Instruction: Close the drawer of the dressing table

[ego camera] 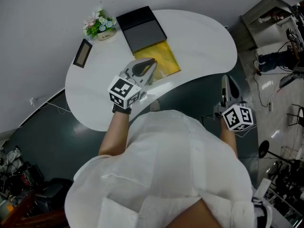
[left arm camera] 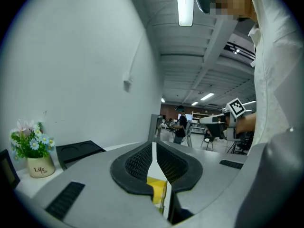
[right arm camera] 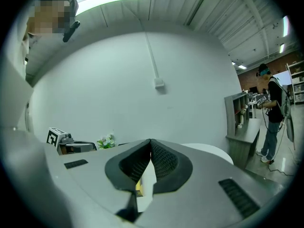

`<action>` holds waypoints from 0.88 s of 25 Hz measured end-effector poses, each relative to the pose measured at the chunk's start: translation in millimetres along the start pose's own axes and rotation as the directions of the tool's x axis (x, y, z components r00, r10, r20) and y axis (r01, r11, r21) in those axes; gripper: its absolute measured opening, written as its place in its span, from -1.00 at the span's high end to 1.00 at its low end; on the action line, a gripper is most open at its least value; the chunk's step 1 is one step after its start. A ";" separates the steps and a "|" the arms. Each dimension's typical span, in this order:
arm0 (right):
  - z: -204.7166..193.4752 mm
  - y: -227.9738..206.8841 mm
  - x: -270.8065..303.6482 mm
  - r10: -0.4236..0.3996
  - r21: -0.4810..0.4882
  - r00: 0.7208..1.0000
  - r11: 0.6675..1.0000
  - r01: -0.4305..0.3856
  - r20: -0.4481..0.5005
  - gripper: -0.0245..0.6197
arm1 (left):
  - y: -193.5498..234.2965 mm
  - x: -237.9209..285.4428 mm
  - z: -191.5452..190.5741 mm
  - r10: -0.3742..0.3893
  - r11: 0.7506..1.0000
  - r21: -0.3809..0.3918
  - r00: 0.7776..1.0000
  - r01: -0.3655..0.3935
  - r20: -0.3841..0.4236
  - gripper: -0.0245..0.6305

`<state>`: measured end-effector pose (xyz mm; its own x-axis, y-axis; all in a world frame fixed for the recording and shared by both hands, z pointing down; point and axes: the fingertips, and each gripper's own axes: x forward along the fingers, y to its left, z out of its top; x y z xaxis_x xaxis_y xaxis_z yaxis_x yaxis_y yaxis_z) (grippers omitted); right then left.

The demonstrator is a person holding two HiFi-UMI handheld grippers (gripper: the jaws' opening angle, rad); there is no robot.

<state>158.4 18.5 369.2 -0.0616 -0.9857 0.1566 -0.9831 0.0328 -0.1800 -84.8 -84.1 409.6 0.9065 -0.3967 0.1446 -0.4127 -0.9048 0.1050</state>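
Observation:
The white, kidney-shaped dressing table (ego camera: 204, 42) lies in front of me in the head view. A yellow-lined opening (ego camera: 166, 56) shows in its top, with a black panel (ego camera: 141, 28) behind it. My left gripper (ego camera: 148, 64) hovers over the yellow area's near edge with its jaws together and nothing held. In the left gripper view its tips (left arm camera: 153, 144) meet, and yellow (left arm camera: 156, 191) shows below them. My right gripper (ego camera: 228, 81) hangs off the table's right front edge, above the dark floor. Its jaws (right arm camera: 151, 142) are closed and empty. My white garment hides the table's front.
A small flower pot (ego camera: 99, 25) and a dark picture frame (ego camera: 82, 53) stand at the table's back left. A grey shelf unit (ego camera: 266, 15) and cables are at the right, clutter at the lower left (ego camera: 19, 194). A person (right arm camera: 271, 113) stands far off.

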 end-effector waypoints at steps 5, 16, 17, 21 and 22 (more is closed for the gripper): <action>1.3 9.4 46.6 0.085 -0.020 0.996 0.996 -0.085 -0.016 0.90 | 2.5 8.8 0.3 -0.084 0.996 0.014 0.996 0.084 -0.021 0.86; 9.5 3.9 108.1 0.294 -0.107 0.945 0.945 -0.310 -0.141 0.90 | -24.6 35.3 -24.6 -0.126 0.991 -0.059 0.983 0.119 -0.134 0.87; 12.2 -1.6 113.3 0.309 -0.110 0.939 0.939 -0.327 -0.152 0.90 | -24.2 40.4 -23.7 -0.108 0.993 -0.057 0.985 0.101 -0.135 0.86; 26.5 -27.3 132.5 0.359 -0.130 0.916 0.914 -0.383 -0.177 0.90 | -23.4 59.8 -20.3 -0.045 0.997 -0.066 0.991 0.036 -0.128 0.86; 28.5 -34.0 138.9 0.369 -0.134 0.911 0.909 -0.395 -0.182 0.90 | -22.6 64.1 -21.3 -0.028 0.998 -0.066 0.991 0.019 -0.130 0.86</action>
<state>188.2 -124.3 369.4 -0.4504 -0.8562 0.2531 -0.8923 0.4413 -0.0949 -19.3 -85.8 437.4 0.8982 -0.3480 0.2685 -0.4003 -0.9000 0.1727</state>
